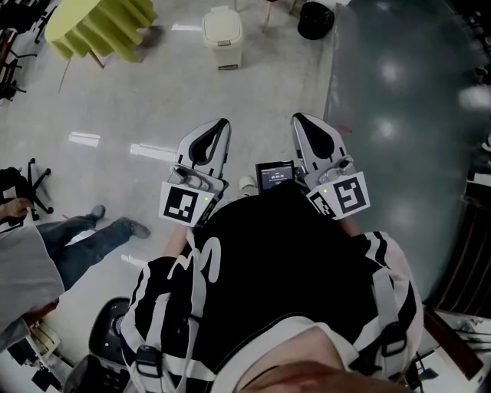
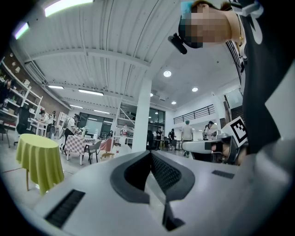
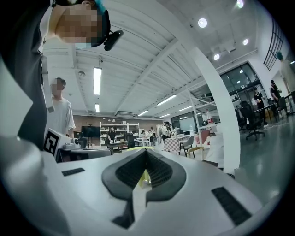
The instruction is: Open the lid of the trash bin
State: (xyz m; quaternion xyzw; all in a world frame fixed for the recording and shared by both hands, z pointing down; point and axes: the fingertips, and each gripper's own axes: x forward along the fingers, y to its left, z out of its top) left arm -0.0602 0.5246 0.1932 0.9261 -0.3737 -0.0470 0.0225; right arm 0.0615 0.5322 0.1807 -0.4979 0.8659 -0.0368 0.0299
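Note:
A cream trash bin (image 1: 222,36) with its lid down stands on the floor far ahead, at the top of the head view. My left gripper (image 1: 223,123) and right gripper (image 1: 296,119) are held at chest height, well short of the bin, pointing forward. Both are shut with nothing between the jaws. In the left gripper view the jaws (image 2: 150,154) meet at their tips, and in the right gripper view the jaws (image 3: 146,152) meet likewise. The bin does not show in either gripper view.
A round table with a yellow-green cloth (image 1: 100,27) stands left of the bin. A black bin (image 1: 315,19) sits at the top right. A person in jeans (image 1: 69,238) stands at my left beside an office chair (image 1: 31,184). A white pillar (image 2: 142,115) rises ahead.

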